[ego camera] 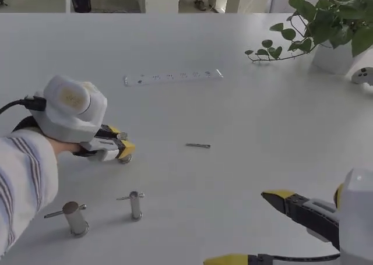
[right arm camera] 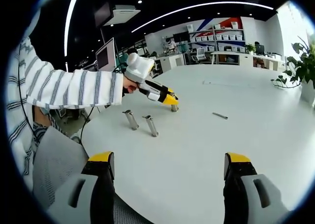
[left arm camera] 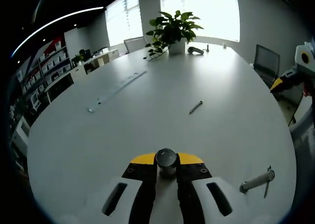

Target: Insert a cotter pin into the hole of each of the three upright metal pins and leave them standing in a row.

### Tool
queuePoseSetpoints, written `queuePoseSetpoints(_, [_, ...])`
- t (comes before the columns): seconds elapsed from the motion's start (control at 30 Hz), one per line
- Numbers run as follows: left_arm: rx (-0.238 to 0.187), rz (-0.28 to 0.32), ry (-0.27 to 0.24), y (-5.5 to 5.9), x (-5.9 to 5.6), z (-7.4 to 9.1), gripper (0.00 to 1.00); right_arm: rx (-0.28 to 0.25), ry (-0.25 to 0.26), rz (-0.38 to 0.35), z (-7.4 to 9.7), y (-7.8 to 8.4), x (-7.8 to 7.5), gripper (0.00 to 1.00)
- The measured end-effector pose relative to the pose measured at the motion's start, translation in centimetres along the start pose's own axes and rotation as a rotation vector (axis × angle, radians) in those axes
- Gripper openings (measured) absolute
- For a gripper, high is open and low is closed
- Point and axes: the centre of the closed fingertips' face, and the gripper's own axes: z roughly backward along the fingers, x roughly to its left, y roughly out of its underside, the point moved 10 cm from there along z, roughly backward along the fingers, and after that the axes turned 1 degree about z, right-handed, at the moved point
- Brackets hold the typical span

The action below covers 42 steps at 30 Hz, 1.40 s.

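Nearest, the right gripper (ego camera: 247,227) hangs low over the white table (ego camera: 262,119), jaws spread wide with nothing between them. Just beyond, to the left, 2 metal pins stand upright and apart from each other: the near pin (ego camera: 76,218) and the second pin (ego camera: 136,205). Each has a cotter pin crosswise through the hole near its top, so I judge 2 of 3 done. Farther back, the left gripper (ego camera: 122,149) sits low at the table with its jaws closed on the third pin (left arm camera: 167,158), which is upright with its base on or just above the surface; I cannot tell which. No cotter shows in it. A loose cotter pin (ego camera: 198,145) lies flat on the table, well apart to the right of that pin, between the 2 grippers. Step in hand, as I read it: steady pin 3 for its cotter. The next move calls for the open right gripper to pinch the thin cotter off the flat surface, then line it up with the small cross hole. Beyond are a power strip (ego camera: 173,77) and a potted plant (ego camera: 332,20).
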Motion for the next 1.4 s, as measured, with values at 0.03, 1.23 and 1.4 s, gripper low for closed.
queuePoseSetpoints(0.03, [-0.003, 0.008, 0.003, 0.1, 0.1, 0.0, 0.11, -0.001, -0.001, 0.001, 0.0, 0.0, 0.0, 0.91])
queuePoseSetpoints(1.23, [-0.135, 0.094, 0.005, -5.3, -4.9, 8.9, 0.09, -0.018, -0.039, 0.058, 0.5, -1.0, -0.3, 0.91])
queuePoseSetpoints(1.4, [-0.166, 0.084, 0.020, -5.8, -6.1, 11.4, 0.09, -0.009, -0.039, 0.077, 0.3, -1.2, -0.6, 0.91])
